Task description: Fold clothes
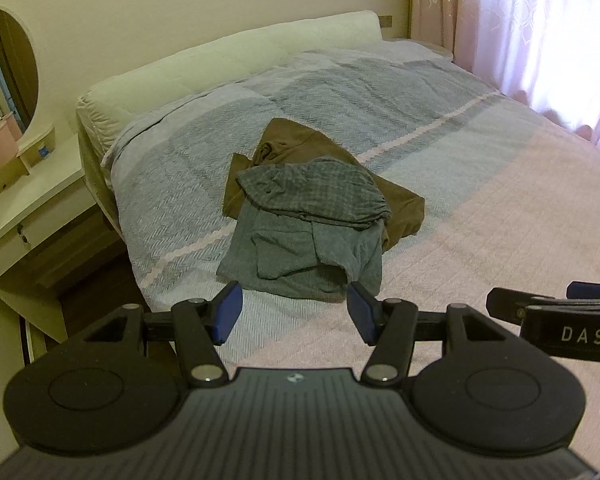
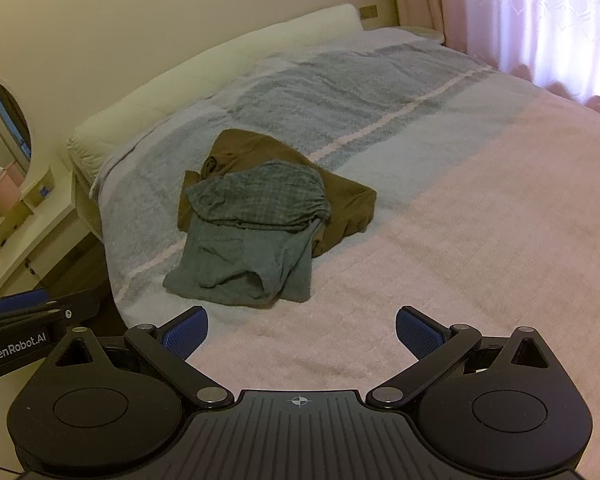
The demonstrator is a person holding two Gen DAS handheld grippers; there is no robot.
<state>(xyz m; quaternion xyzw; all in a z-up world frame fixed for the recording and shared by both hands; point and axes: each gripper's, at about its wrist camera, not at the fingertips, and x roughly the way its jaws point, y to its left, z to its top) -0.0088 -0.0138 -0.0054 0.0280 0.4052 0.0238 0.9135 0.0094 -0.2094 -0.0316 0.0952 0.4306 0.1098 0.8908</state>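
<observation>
Pile of clothes (image 1: 312,216) (image 2: 260,216): three pieces, heaped and unfolded, lying on the bed a little left of centre in both views. The long axis of the pile runs from the lower centre of the frame up toward the headboard, leaning slightly right at the far end.

Grey shirt (image 1: 300,256) (image 2: 244,268): the nearest piece, spread fairly flat with its lower hem toward the bottom of the frame; creased and lumpy along its right side.

Checked garment (image 1: 312,188) (image 2: 260,196): dark grey-green, bunched in a rounded heap on top of the upper part of the grey shirt; its gathered edge points right.

Brown garment (image 1: 396,200) (image 2: 348,204): underneath the other two, showing beyond and to the right of them, one corner reaching toward the headboard.

Bed cover (image 1: 480,208) (image 2: 460,240): grey-blue herringbone bands on the left and far part, pale pink on the right and near part.

Headboard (image 1: 228,56) (image 2: 220,60): cream, padded, upper left.

Left gripper (image 1: 292,312): blue pads spread apart, holding nothing, raised near the close edge of the grey shirt; its side shows at the left edge of the right wrist view.

Right gripper (image 2: 300,332): pads spread wide, empty, above the pink part of the cover, apart from the pile.

Dressing table (image 1: 24,216) with round mirror (image 1: 12,68): left edge of frame. Pink curtain (image 1: 540,28) (image 2: 540,20): upper right.
</observation>
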